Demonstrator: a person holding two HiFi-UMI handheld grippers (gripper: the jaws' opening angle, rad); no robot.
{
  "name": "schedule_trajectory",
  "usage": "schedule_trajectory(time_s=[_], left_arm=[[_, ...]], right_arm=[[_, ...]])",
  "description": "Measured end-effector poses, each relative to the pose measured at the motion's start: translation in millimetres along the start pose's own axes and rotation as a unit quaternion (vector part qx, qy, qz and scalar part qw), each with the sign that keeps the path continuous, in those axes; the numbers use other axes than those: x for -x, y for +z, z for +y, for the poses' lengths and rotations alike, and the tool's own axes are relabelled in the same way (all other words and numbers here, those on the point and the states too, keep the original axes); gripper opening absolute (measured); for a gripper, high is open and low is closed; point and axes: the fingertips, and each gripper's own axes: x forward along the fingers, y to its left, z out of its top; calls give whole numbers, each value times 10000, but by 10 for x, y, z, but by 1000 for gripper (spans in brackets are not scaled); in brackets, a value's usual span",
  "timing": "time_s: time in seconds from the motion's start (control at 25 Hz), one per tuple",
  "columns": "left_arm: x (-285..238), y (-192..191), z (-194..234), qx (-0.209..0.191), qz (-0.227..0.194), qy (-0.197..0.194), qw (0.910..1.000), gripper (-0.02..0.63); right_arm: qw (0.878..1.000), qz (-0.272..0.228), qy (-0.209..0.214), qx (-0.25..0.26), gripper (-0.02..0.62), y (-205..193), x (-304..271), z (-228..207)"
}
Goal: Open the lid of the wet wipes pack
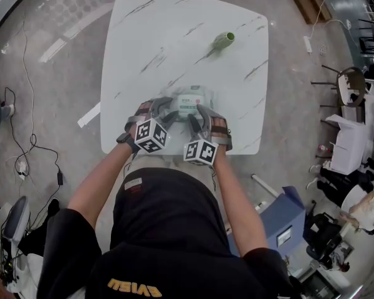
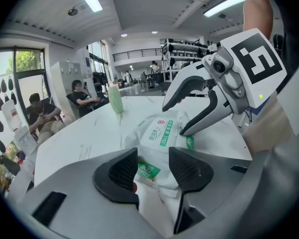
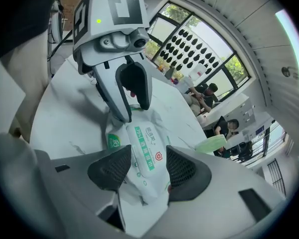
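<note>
A white wet wipes pack (image 1: 190, 103) with green print lies flat near the front edge of the white marble table (image 1: 162, 36). My left gripper (image 1: 167, 108) is at the pack's left end and my right gripper (image 1: 198, 118) at its right end. In the left gripper view, the left gripper (image 2: 153, 171) is open with the pack's (image 2: 162, 133) sealed end between its pads; the right gripper (image 2: 173, 121) has one fingertip on the pack. In the right gripper view, the right gripper (image 3: 144, 166) is open, its pads straddling the pack (image 3: 142, 153); the left gripper (image 3: 134, 113) stands over the far end.
A green bottle (image 1: 223, 40) lies farther back on the table, right of centre. Cables run over the floor at the left (image 1: 25, 136). Chairs and boxes (image 1: 349, 142) crowd the right side. People sit at the back of the room (image 2: 40, 116).
</note>
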Motion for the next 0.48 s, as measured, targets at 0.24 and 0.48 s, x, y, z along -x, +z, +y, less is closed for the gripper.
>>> schedule_trajectory(time_s=[0.24,0.48], left_arm=[[-59,-39,-34,157,71,-184,9997,198],[-103,-56,-58,260,345,-442,9981,191]], right_arm=[[9998,56,70,165,215,6,-37,27],[9986,52,367,384,147,1,-79,129]])
